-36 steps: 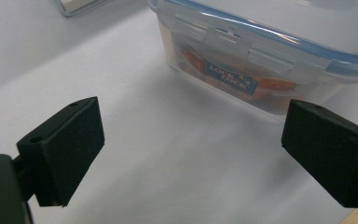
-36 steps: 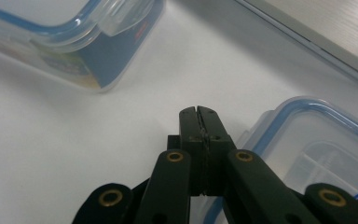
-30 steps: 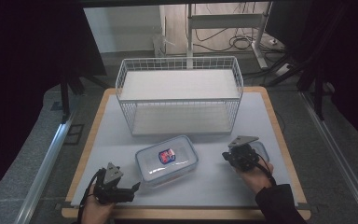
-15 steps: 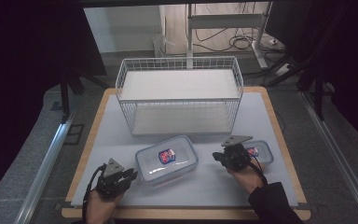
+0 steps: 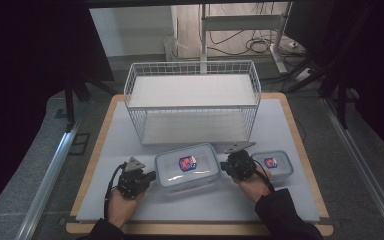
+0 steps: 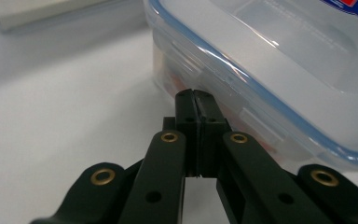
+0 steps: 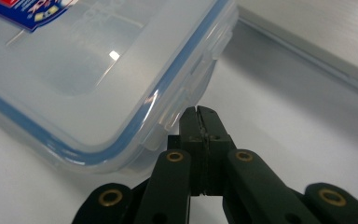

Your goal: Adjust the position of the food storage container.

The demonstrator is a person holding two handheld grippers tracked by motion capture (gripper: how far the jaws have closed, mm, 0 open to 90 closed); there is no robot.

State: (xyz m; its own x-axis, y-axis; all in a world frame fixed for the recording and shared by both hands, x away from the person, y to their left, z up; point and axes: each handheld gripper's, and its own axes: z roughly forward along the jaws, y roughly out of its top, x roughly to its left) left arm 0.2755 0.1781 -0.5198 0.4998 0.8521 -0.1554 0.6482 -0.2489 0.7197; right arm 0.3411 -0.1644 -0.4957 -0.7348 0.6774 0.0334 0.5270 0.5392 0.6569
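Squarely between both closed fingers (image 6: 196, 100): container (image 5: 186, 167).

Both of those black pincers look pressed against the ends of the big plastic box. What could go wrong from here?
1. Both the left gripper and the right gripper have their jaws shut, touching the large container by its side clips rather than holding it. Lifted this way, it might slip out.
2. Uneven pushing could slide or twist the box on the smooth white mat.
3. The small container sits just behind the right gripper, so pulling back could knock it.
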